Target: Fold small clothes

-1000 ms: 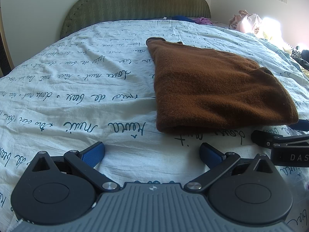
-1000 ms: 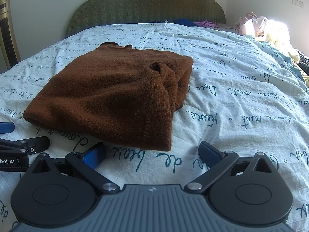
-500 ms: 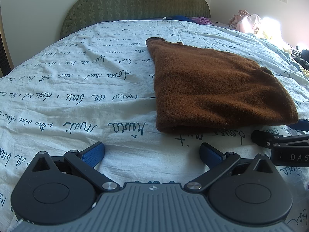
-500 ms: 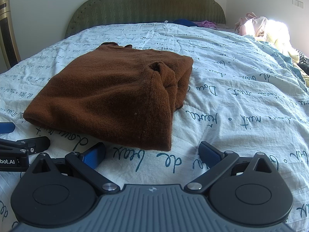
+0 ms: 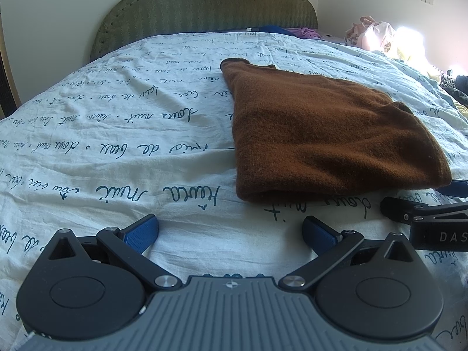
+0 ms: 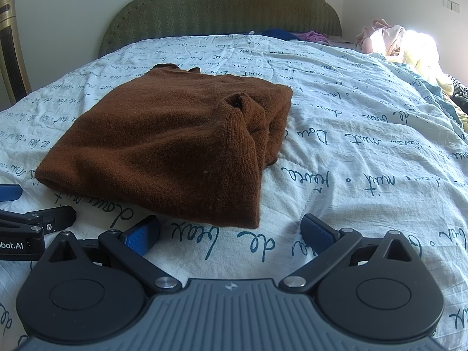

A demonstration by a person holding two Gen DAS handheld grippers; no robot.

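A brown knit sweater (image 5: 324, 134) lies folded into a rough rectangle on the bed; it also shows in the right wrist view (image 6: 175, 143), with a sleeve cuff bunched on its right side. My left gripper (image 5: 231, 231) is open and empty, resting low on the sheet in front of the sweater's near left corner. My right gripper (image 6: 231, 231) is open and empty, just in front of the sweater's near right corner. Each gripper shows at the edge of the other's view.
The bed has a white sheet (image 5: 117, 134) printed with dark script and a green padded headboard (image 5: 204, 8). Loose clothes (image 6: 389, 38) are piled at the far right. A gold-framed fan or chair (image 6: 11, 46) stands at the left.
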